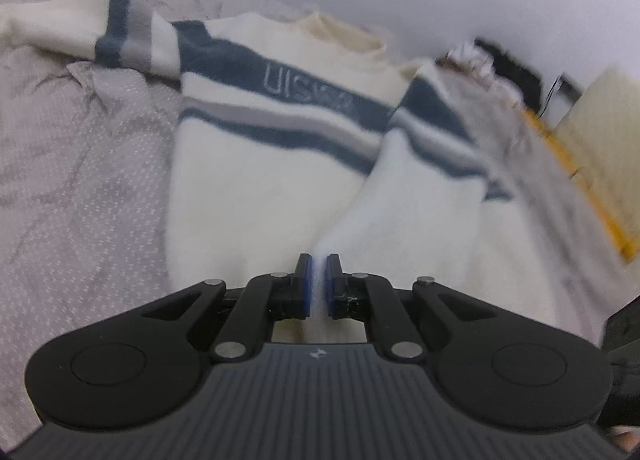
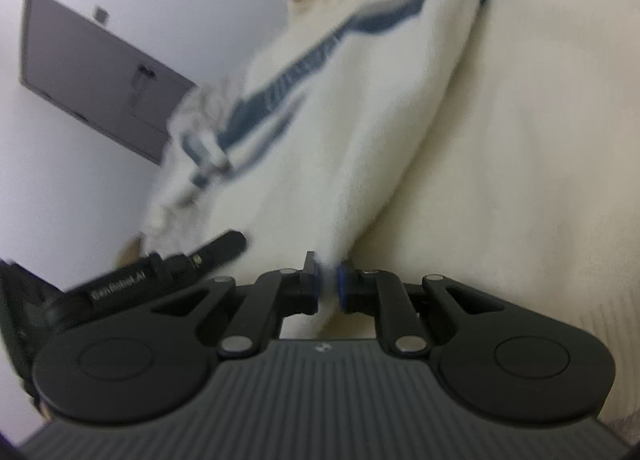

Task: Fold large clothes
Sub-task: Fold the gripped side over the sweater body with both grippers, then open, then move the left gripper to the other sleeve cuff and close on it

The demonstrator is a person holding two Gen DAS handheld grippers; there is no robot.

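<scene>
blurring sweater (image 1: 256, 188) hem between fingers (image 1: 305, 284)

sweater (image 1: 280, 188): fuzzy matt knit, cream with blue-grey bands. bedsheet (image 1: 80, 180) at left of frame: thin wrinkled woven cloth, matt, small dotted print. left gripper (image 1: 318, 284): matt black plastic, ribbed housing, shiny metal pins, blue rubbery pads (image 1: 306, 284). right gripper (image 2: 328, 284): same finish.

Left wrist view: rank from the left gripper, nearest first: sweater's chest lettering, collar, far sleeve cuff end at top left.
1. Chest lettering, straight ahead on the dark stripe.
2. Collar, just beyond it, slightly right.
3. Sleeve cuff end, far left on the bedspread.

Left gripper is shut on the sweater.
</scene>
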